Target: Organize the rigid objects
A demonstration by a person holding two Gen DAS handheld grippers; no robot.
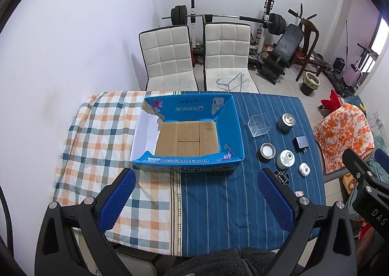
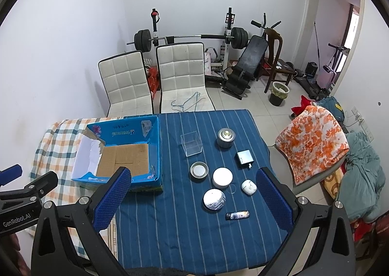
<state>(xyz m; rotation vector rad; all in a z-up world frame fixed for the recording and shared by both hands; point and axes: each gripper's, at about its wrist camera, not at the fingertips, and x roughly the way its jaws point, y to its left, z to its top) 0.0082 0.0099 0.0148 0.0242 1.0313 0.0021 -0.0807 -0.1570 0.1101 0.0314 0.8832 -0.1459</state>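
An open blue cardboard box (image 1: 192, 162) (image 2: 155, 144) stands empty on the cloth-covered table. To its right lie small rigid objects: a clear plastic cube (image 2: 191, 143) (image 1: 259, 124), a grey round tin (image 2: 225, 138) (image 1: 287, 122), a grey charger (image 2: 245, 158), a shallow metal tin (image 2: 199, 170), a white jar (image 2: 222, 178), a white earbud case (image 2: 249, 187), a silver round lid (image 2: 214, 200) and a small dark stick (image 2: 237, 215). My left gripper (image 1: 195, 199) is open and empty, in front of the box. My right gripper (image 2: 194, 199) is open and empty, above the small objects.
The table has a blue striped cloth (image 2: 184, 232) and a checked cloth (image 1: 97, 134). Two white chairs (image 1: 194, 57) stand behind it, one with wire hangers. A chair draped in orange floral cloth (image 2: 313, 144) is at the right. Gym gear lines the back wall.
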